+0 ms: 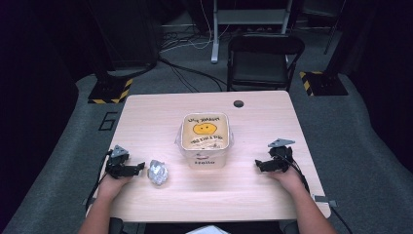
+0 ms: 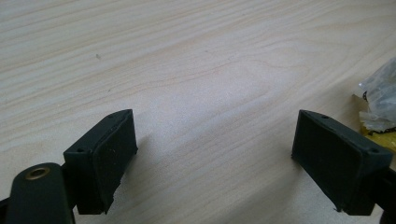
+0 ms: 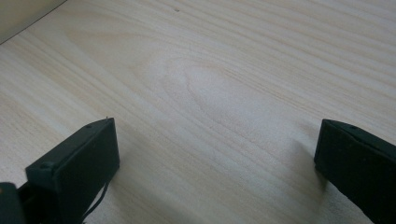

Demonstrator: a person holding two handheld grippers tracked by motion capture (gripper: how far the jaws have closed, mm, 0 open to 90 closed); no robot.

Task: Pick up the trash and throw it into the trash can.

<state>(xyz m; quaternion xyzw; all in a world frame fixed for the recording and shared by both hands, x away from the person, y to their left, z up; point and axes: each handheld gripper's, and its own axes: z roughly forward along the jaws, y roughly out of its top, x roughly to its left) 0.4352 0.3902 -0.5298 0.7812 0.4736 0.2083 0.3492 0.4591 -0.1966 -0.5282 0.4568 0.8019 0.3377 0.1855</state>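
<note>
A person is sitting at the near edge of a pale wooden counter (image 1: 146,122), with both forearms coming in from the near side and a gripper in each hand. The left gripper (image 1: 139,168) is resting low over the near-left part of the counter, with its fingers (image 2: 105,158) spread wide apart and gripping nothing; bare wood is showing between them in the left gripper view. Just to the right of this gripper, a small crumpled clear plastic wrapper (image 1: 158,172) is lying on the counter, near the finger ends but apart from them. In the left gripper view the wrapper (image 2: 380,100) is peeking in at the right edge, with a bit of yellow under it.

The right gripper (image 1: 259,165) is resting at the near-right part of the counter, pointing left toward the middle. Its fingers (image 3: 79,163) are also standing wide open with nothing between them but wood grain.

Between the two grippers, slightly farther away, a white square tub (image 1: 204,141) is standing upright in the middle of the counter, its lid printed with a yellow smiling face and writing. It is sitting well apart from both grippers. Beyond the far edge, a black folding chair (image 1: 263,53) is standing on the grey floor.
</note>
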